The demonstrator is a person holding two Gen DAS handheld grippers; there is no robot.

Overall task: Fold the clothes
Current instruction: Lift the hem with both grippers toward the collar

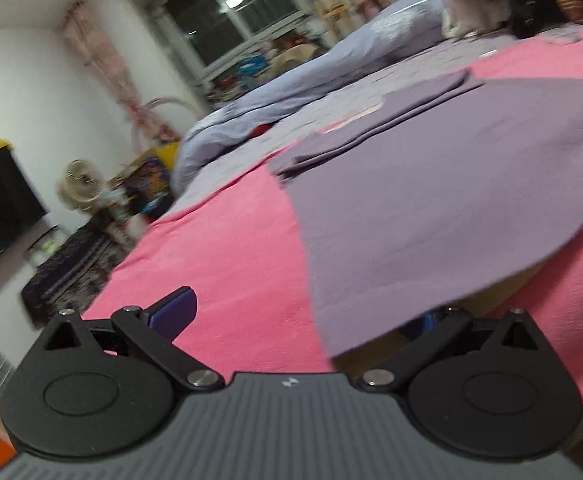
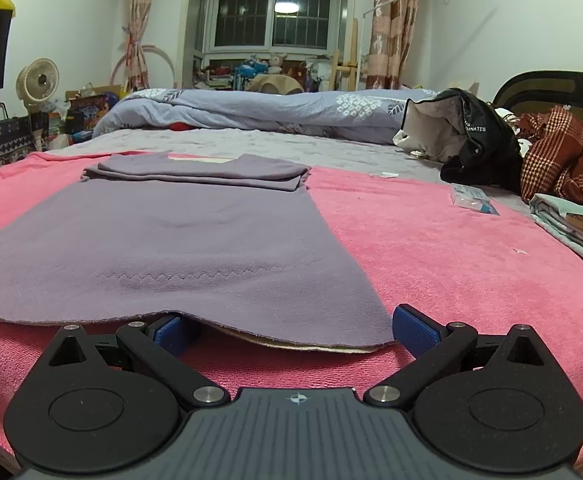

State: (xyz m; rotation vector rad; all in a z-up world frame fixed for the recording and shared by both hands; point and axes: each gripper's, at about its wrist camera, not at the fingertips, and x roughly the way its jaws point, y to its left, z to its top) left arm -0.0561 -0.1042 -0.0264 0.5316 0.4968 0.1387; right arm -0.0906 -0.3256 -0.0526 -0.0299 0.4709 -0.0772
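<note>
A purple garment point(image 2: 179, 236) lies flat on a pink blanket point(image 2: 431, 248), its sleeves folded across the far end. In the right wrist view my right gripper point(image 2: 291, 332) is open at the near hem. Its left finger point(image 2: 169, 332) is tucked under the hem edge and its right finger point(image 2: 415, 330) sits just past the garment's corner. In the left wrist view the same garment point(image 1: 431, 200) fills the right side, and my left gripper point(image 1: 299, 320) is open at its near edge. The left finger point(image 1: 173, 312) rests over the pink blanket point(image 1: 219, 248), while the lifted hem mostly hides the right one.
A blue-grey duvet point(image 2: 271, 112) is bunched along the far side of the bed. At the right lie a black bag point(image 2: 475, 140), a red plaid cloth point(image 2: 555, 160), folded pale green fabric point(image 2: 571, 224) and a small plastic packet point(image 2: 473, 198). A fan point(image 2: 39, 80) stands far left.
</note>
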